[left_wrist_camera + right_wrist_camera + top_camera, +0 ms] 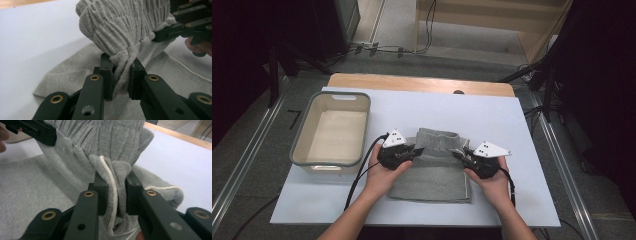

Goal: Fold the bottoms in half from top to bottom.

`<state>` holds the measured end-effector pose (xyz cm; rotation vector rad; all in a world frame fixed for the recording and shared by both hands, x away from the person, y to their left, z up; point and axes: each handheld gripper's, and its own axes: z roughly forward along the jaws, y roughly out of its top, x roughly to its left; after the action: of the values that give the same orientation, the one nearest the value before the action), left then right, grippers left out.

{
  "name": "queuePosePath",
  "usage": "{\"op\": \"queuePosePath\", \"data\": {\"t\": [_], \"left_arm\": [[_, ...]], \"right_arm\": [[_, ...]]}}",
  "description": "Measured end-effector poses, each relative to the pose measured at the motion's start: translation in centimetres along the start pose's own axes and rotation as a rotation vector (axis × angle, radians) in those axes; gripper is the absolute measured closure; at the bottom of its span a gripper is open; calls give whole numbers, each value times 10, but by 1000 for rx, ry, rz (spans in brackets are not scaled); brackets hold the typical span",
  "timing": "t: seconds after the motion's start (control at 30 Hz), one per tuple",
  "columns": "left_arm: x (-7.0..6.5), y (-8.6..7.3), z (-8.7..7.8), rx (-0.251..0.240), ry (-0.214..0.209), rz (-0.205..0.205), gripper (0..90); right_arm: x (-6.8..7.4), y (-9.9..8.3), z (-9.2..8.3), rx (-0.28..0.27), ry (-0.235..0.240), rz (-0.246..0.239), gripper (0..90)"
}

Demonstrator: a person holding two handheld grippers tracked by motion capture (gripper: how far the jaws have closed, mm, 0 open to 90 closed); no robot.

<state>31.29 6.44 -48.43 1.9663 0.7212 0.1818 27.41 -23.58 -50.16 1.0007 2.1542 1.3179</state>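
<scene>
My right gripper (pixel 113 192) pinches a bunched fold of the grey ribbed garment (pixel 75 157), its two black jaws pressed against the cloth on either side. A white drawstring (pixel 112 190) runs down through the fold between them. More grey fabric lies flat on the white surface (pixel 175 162). The other gripper (pixel 37 132) holds the garment's edge at upper left.

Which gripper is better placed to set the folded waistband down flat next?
Neither clearly. The left gripper and right gripper each pinch one end of the grey sweatpants' waistband, level with each other. The right also clamps the white drawstring, so perhaps the left.
</scene>
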Motion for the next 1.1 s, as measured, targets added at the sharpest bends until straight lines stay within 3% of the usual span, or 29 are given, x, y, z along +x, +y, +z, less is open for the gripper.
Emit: {"op": "queuePosePath", "data": {"t": [0.17, 0.33, 0.5, 0.8, 1.1], "left_arm": [[-3, -11, -2, 16, -31, -8, 726], [-11, -18, -5, 55, -53, 42, 570], [-16, -24, -9, 70, -68, 50, 474], [-20, -34, -22, 80, -64, 44, 432], [-24, -31, -39, 44, -79, 44, 398]], "right_arm": [[5, -5, -4, 17, 20, -6, 627], [12, -9, -8, 36, 31, -26, 568], [21, -14, -13, 59, 32, -56, 514], [35, -21, -27, 91, 12, -89, 445], [42, -19, -43, 85, 36, -91, 365]]}}
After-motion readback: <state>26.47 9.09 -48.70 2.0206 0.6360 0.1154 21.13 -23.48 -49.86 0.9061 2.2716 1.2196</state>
